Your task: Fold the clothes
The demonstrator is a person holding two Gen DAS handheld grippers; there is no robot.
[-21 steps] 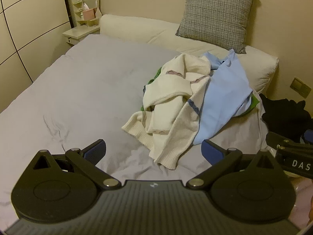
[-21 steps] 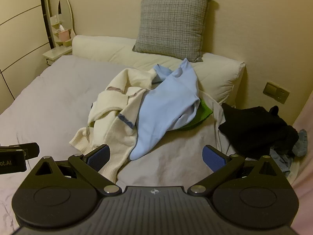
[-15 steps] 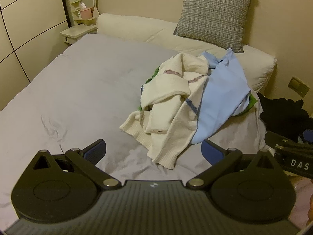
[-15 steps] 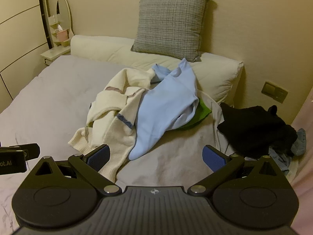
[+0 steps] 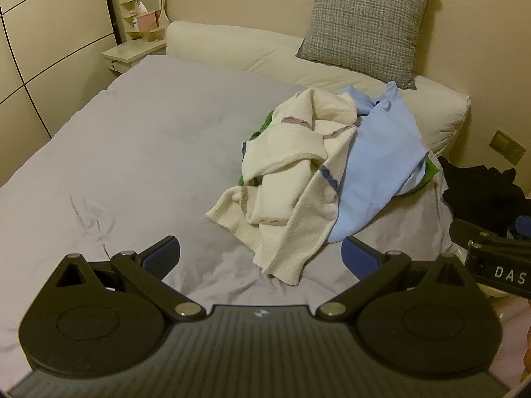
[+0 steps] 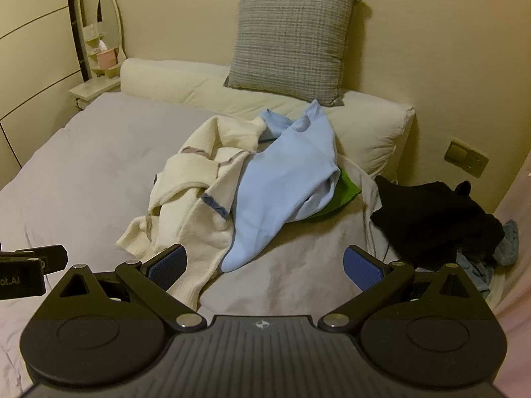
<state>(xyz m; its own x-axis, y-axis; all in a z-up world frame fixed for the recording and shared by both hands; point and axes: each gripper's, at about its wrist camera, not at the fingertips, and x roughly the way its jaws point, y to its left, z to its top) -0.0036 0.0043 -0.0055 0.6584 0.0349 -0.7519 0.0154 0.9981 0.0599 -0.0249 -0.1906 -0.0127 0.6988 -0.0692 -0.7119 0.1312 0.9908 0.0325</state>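
A wide bed with a pale grey cover (image 5: 139, 152) is seen in both views, with a long cream bolster (image 5: 232, 49) along its head and a grey checked square cushion (image 5: 365, 23) propped against the beige wall. A small cream bedside shelf unit with an oval mirror (image 5: 139, 26) stands at the far left corner, bearing small items too small to tell apart. A brass-coloured wall socket plate (image 6: 466, 162) is set low on the wall at the right.

The clothes lie heaped on the right half of the bed: a cream knitted cardigan with blue and mauve trim (image 5: 292, 179), a light blue soft garment (image 5: 378, 165) overlapping its right edge, and a green fabric piece (image 6: 345, 189) partly buried beneath both. Nothing stands between either claw and this heap.

A pile of black clothing (image 6: 438, 219) beside the bed is shown whole only in the right wrist view, with grey-blue fabric (image 6: 507, 242) at its edge; in the left wrist view only a part is seen.

The left claw (image 5: 260, 258) is spread fully wide over the bed cover, short of the cardigan hem, with nothing gripped. The right claw (image 6: 265, 265) is likewise fully spread and empty, near the tip of the blue garment; contact cannot be told.
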